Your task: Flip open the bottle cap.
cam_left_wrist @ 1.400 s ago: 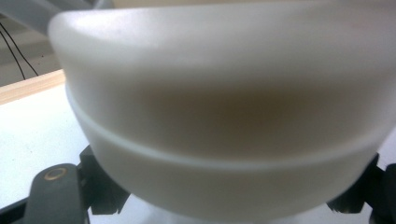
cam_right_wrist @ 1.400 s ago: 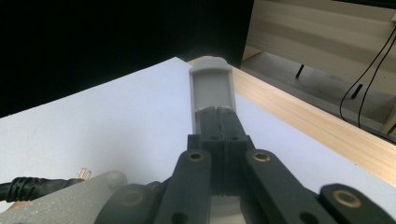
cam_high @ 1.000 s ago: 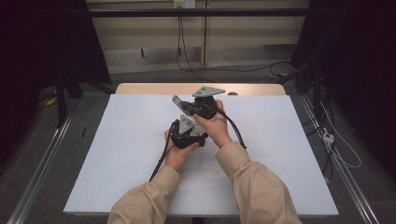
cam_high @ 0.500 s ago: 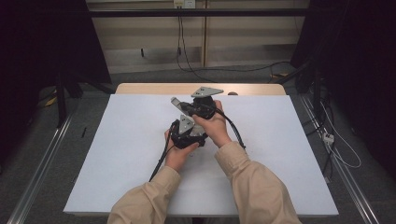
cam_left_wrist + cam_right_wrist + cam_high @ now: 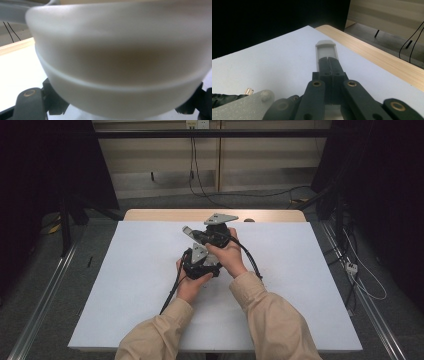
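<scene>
White table [image 5: 125, 285] is sitting w/ both grippers held mid-surface: left gripper [image 5: 201, 262] fingers closing tight, right gripper [image 5: 192, 234] fingers pressing together, nothing held.

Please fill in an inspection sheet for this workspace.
Surface: white sheet on a wooden table.
Job's things: a pale thing, blurred, close in front of the left gripper's camera; cannot tell what it is.
Clutter: nothing seen.
Grippers: left gripper and right gripper both shut, held close together mid-sheet.
Cables: left cable and right cable trail back across the sheet.
Surroundings: floor cables, side rails, dark curtains.
</scene>
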`<state>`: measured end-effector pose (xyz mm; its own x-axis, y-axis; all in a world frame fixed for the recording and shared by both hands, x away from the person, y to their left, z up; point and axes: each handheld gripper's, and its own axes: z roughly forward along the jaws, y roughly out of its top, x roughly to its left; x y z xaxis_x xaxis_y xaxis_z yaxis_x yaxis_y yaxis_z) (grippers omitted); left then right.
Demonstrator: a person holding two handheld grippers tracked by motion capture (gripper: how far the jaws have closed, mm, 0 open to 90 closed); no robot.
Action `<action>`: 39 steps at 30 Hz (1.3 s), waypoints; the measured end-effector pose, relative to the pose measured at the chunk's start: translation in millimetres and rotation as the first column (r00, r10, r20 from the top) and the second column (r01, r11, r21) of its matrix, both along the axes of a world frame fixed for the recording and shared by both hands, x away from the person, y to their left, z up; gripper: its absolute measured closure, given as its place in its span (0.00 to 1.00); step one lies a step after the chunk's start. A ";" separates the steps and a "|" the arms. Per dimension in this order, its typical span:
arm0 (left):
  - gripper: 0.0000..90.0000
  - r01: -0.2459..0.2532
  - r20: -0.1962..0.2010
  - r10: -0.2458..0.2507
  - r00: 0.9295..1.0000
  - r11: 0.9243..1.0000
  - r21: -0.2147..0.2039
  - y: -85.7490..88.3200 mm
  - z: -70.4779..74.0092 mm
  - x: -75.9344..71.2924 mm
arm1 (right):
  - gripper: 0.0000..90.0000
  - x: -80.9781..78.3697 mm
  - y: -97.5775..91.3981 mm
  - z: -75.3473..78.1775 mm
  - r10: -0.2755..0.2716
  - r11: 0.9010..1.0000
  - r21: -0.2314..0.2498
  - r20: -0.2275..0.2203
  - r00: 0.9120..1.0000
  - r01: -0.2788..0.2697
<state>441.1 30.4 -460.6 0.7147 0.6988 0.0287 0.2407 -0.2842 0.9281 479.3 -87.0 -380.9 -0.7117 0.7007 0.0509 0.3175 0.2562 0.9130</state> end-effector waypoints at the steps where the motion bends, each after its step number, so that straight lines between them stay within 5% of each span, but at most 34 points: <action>1: 0.20 0.000 0.000 0.000 1.000 1.000 0.000 0.0 0.0 0.0 | 1.00 0.0 0.1 0.1 0.000 1.000 -0.001 0.000 1.000 0.000; 15: 0.16 0.012 -0.022 -0.013 1.000 0.999 -0.037 4.0 1.0 -0.1 | 0.98 -3.0 -9.2 1.6 -0.021 1.000 0.018 -0.013 1.000 0.021; 20: 0.11 -0.011 -0.043 0.009 0.999 0.998 -0.054 10.7 1.4 -2.7 | 0.84 -10.0 -17.1 6.9 -0.039 0.999 0.032 0.002 0.999 0.039; 29: 0.10 0.046 -0.057 -0.050 0.997 0.997 -0.067 31.6 9.9 -17.7 | 0.49 -38.0 -47.1 14.8 -0.071 0.996 0.065 0.028 0.997 0.069; 39: 0.09 0.080 -0.068 -0.085 0.994 0.994 -0.071 63.2 19.9 -37.2 | 0.31 -78.7 -77.6 10.3 -0.097 0.992 0.080 0.026 0.995 0.095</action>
